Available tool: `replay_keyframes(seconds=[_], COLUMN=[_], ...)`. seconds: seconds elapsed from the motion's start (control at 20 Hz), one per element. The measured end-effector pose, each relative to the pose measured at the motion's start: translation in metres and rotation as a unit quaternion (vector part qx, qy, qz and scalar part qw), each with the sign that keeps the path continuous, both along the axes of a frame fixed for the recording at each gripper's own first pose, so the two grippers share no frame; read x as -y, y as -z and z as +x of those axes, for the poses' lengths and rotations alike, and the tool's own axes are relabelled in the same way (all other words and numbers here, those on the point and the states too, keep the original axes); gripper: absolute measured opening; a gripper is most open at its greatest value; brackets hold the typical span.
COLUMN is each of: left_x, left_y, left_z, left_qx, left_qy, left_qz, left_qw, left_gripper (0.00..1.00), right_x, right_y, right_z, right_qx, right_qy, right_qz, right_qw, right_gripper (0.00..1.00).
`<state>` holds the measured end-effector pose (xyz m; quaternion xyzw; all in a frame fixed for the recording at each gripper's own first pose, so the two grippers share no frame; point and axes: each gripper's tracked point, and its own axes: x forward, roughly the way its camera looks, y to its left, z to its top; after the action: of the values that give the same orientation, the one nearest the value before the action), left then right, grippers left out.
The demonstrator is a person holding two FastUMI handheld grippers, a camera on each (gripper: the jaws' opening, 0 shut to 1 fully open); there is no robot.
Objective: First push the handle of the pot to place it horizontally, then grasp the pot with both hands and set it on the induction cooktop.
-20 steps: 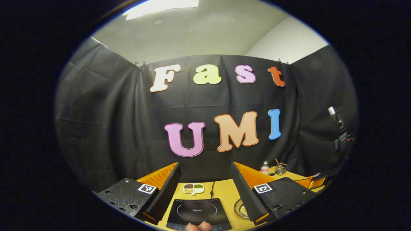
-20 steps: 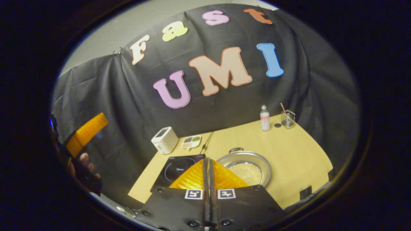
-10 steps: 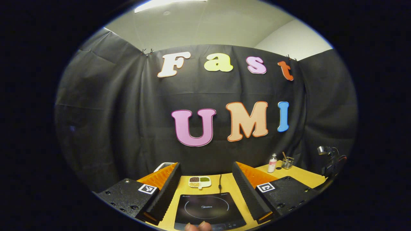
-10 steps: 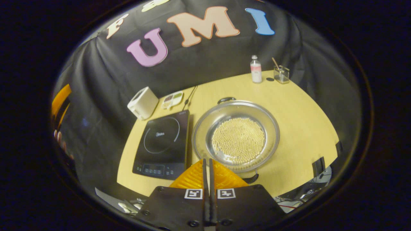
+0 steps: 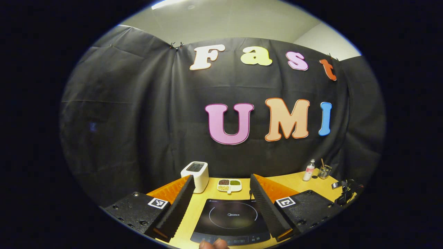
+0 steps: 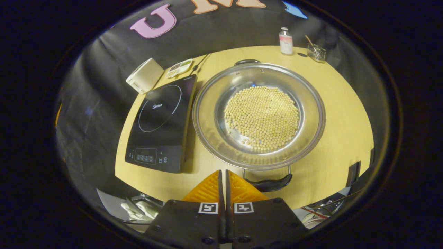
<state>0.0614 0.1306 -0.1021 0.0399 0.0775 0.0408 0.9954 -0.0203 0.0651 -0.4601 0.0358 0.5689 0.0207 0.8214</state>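
Currently the pot [image 6: 259,114], holding beans, sits on the table [image 6: 342,114] just right of the induction cooktop [image 6: 162,121]; no step appears complete. Its handles [image 6: 271,183] lie near and far, so that axis runs away from the right gripper [image 6: 223,180], fingers together, empty. The left gripper [image 5: 221,197] is wide open, empty.

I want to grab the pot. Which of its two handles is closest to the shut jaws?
The near handle, beside the right gripper; the other handle sits across the pot.
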Motion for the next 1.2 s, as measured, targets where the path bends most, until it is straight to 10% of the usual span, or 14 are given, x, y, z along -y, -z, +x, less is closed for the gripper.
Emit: replay_keyframes(seconds=[1.2], left_x=[-0.036], left_y=[-0.006], left_z=[-0.009], left_qx=[0.019], left_qy=[-0.017], left_qz=[0.011], left_qw=[1.000], left_gripper=[0.97], right_x=[0.129], right_y=[0.006], right_z=[0.014], right_qx=[-0.009], right_qy=[0.096], right_qz=[-0.109], right_qw=[0.989], right_gripper=[0.03])
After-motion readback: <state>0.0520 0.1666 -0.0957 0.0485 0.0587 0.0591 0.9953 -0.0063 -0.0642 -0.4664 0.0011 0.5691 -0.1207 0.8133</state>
